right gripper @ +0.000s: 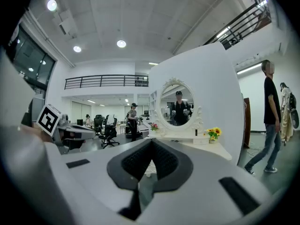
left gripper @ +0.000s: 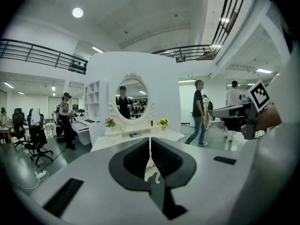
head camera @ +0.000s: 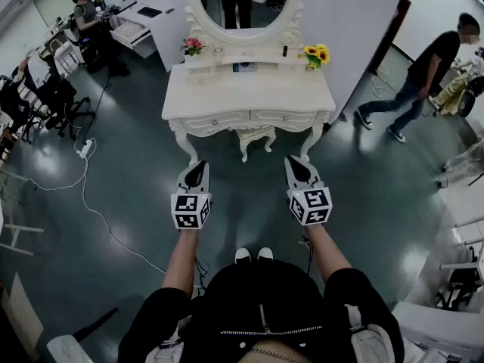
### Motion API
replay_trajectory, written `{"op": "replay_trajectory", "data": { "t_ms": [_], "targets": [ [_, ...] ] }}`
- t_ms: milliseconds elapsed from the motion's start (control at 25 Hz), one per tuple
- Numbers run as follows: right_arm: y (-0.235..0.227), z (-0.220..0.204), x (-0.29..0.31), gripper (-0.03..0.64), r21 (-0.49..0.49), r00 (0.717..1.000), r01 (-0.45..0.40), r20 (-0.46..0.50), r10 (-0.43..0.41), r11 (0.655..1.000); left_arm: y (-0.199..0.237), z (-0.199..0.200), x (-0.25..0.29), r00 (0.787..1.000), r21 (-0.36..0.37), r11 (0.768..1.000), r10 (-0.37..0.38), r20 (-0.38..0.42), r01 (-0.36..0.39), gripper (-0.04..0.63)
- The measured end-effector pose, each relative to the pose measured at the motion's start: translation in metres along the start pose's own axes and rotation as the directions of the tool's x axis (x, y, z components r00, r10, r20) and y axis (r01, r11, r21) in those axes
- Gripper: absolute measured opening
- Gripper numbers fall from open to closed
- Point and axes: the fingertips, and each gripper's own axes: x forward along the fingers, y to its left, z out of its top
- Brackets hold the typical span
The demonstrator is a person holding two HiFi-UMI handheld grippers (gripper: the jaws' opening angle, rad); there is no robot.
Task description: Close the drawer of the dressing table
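Note:
The white dressing table [head camera: 249, 89] with an oval mirror [head camera: 240, 2] stands ahead of me on the grey floor. Its left drawer [head camera: 218, 120] and right drawer [head camera: 285, 116] both look flush with the front. My left gripper [head camera: 195, 174] and right gripper [head camera: 297, 169] hover side by side short of the table, apart from it, both shut on nothing. In the left gripper view the left gripper [left gripper: 150, 142] points at the table [left gripper: 117, 139]. The right gripper [right gripper: 151, 144] faces the table [right gripper: 206, 146] in its own view too.
Pink flowers [head camera: 193, 45] and yellow flowers [head camera: 316, 54] stand on the table's shelf. One person [head camera: 91, 21] stands at a desk back left, another [head camera: 423, 74] walks at the right. Office chairs [head camera: 57, 97] and a power strip with cable [head camera: 85, 148] lie at the left.

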Motion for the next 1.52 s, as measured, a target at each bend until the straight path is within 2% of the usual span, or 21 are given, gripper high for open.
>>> {"op": "replay_trajectory", "data": {
  "t_ms": [600, 800, 1120, 1520],
  "targets": [
    [-0.031, -0.005, -0.01, 0.005, 0.007, 0.997, -0.074, 0.008, 0.074, 0.997, -0.039, -0.003, 0.011, 0.999, 0.008, 0.999, 0.049, -0.017, -0.049, 0.029],
    [-0.04, -0.013, 0.006, 0.005, 0.019, 0.996, -0.094, -0.007, 0.094, 0.995, -0.036, -0.008, 0.026, 0.997, 0.003, 0.998, 0.067, -0.028, -0.067, 0.029],
    [-0.06, -0.006, 0.08, 0.005, 0.009, 0.995, -0.098, -0.007, 0.098, 0.995, 0.008, -0.002, 0.094, 0.997, -0.002, 0.997, 0.077, -0.012, -0.077, 0.029],
    [-0.095, 0.035, 0.217, 0.005, 0.001, 1.0, -0.027, 0.005, 0.027, 1.0, 0.095, 0.034, 0.223, 1.0, 0.021, 1.0, 0.001, -0.002, -0.001, 0.029]
  ]
}}
